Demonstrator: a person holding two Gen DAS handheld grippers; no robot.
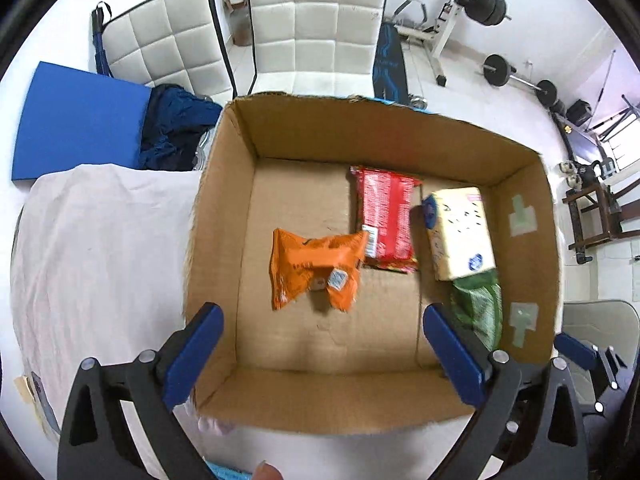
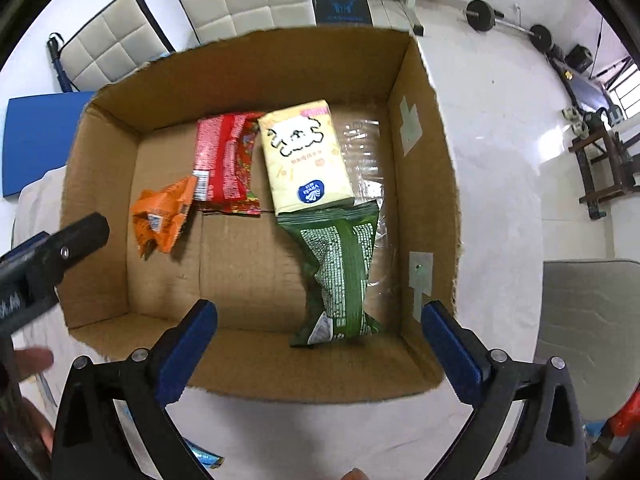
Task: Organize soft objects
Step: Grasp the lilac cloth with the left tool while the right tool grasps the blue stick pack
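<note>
An open cardboard box (image 1: 224, 240) (image 2: 100, 208) holds an orange snack bag (image 1: 312, 268) (image 2: 162, 216), a red packet (image 1: 386, 216) (image 2: 224, 164), a cream tissue pack (image 1: 460, 232) (image 2: 304, 156) and a green bag (image 1: 480, 308) (image 2: 340, 268). My left gripper (image 1: 320, 320) is open and empty above the box's near part, with the orange bag just beyond it. My right gripper (image 2: 318, 316) is open and empty over the box's near wall, beside the green bag's lower end. The left gripper's body (image 2: 48, 256) shows at the left of the right wrist view.
The box stands on a table covered with a white cloth (image 1: 100, 248). A blue board (image 1: 76, 120) and dark blue fabric (image 1: 176, 128) lie at the far left. White padded chairs (image 1: 316, 28) stand behind. Gym weights (image 1: 516, 76) are on the floor at right. A grey chair (image 2: 592, 328) is at right.
</note>
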